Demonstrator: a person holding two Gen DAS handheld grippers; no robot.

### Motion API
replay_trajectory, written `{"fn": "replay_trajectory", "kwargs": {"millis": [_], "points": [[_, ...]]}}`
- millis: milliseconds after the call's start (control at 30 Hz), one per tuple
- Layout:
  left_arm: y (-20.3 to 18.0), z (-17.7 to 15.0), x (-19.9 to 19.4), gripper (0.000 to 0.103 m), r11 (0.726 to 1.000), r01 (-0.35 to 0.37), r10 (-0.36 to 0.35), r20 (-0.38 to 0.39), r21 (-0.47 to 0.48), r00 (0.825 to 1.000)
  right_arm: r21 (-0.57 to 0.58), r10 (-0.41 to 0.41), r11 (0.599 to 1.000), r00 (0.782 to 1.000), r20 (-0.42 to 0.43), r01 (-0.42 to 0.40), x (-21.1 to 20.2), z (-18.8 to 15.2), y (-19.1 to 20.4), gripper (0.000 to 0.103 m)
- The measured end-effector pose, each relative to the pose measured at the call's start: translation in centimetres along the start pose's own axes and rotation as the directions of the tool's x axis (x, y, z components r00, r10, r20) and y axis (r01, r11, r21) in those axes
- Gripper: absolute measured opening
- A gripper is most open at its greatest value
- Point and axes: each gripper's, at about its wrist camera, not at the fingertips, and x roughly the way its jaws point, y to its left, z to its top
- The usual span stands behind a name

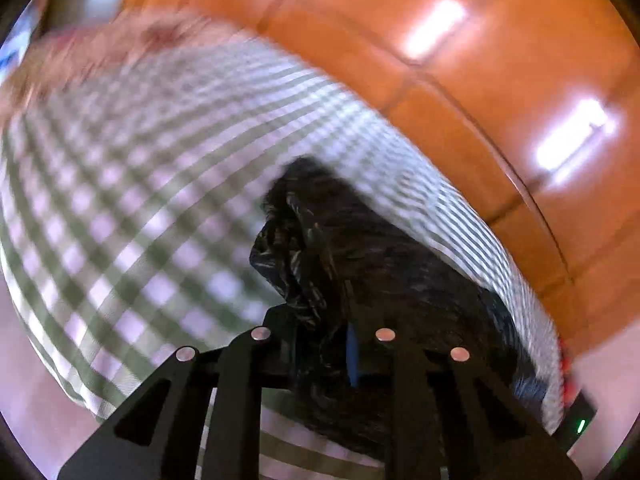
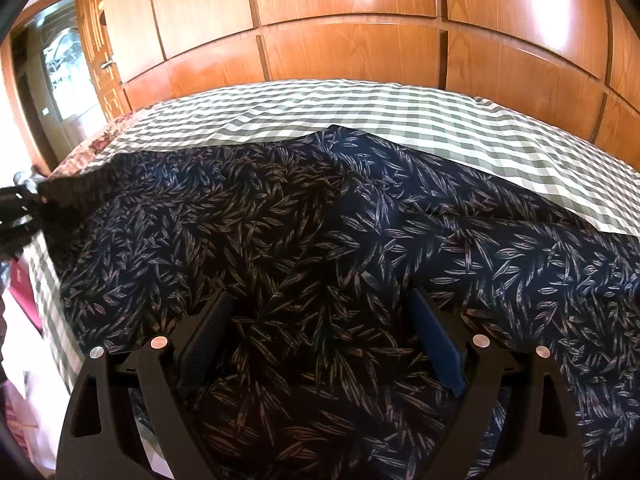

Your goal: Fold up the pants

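While my left gripper [image 1: 324,344] is nearly closed, its jaws pinch a bunched fold of the dark leaf-print pants [image 1: 360,264], with the cloth pressed between the pads and rising from them toward twelve o'clock in the left wrist view. That picture is smeared with blur, so I cannot make out exactly which part of the garment I hold. Around the cloth, from nine through twelve o'clock, I see the green-and-white checked bedsheet [image 1: 140,200], and beyond it, from twelve to three o'clock, glossy orange-brown wooden panels [image 1: 460,80] with bright reflections.

My right gripper [image 2: 320,332] stands wide apart, holding nothing: both fingers rest low over the pants [image 2: 280,220], one finger [image 2: 206,336] at about eight o'clock and the blue-padded one [image 2: 438,344] at about four o'clock, with flat printed cloth lying between them and no pad pressing on it. From this camera the pants spread across the bed from nine o'clock to three o'clock, filling the lower half of the view. The checked bedsheet [image 2: 360,108] shows above them near twelve o'clock and again as a strip at eight o'clock. At nine o'clock the garment's edge is drawn up toward the other gripper [image 2: 16,208], only partly visible at the frame's border. Wooden wardrobe panels [image 2: 340,20] fill the top, and a door [image 2: 64,64] stands at ten o'clock.
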Motion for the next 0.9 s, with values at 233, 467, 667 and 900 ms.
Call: {"fn": "replay_trajectory", "kwargs": {"millis": [233, 467, 667, 900], "points": [[-8.1, -2.3, -1.6, 0.015, 0.944, 0.014, -0.031, 0.045, 0.331, 0.999, -0.004, 0.001, 1.000, 1.000, -0.023, -0.001, -0.1, 0.5, 0.1, 0.088], [-11.1, -4.6, -1.2, 0.015, 0.890, 0.025, -0.037, 0.018, 0.455, 0.999, 0.050, 0.061, 0.997, 0.997, -0.040, -0.059, -0.5, 0.9, -0.9, 0.090], [-11.8, -5.5, -0.7, 0.015, 0.872, 0.032, -0.038, 0.004, 0.488, 0.999, 0.219, 0.222, 0.953, 0.974, -0.042, -0.207, -1.4, 2.7, -2.4, 0.091], [-12.2, -6.3, -0.5, 0.015, 0.860, 0.042, -0.043, -0.009, 0.508, 0.999, 0.277, 0.484, 0.844, 0.875, -0.029, -0.458, -0.5, 6.2, -0.8, 0.091]]}}
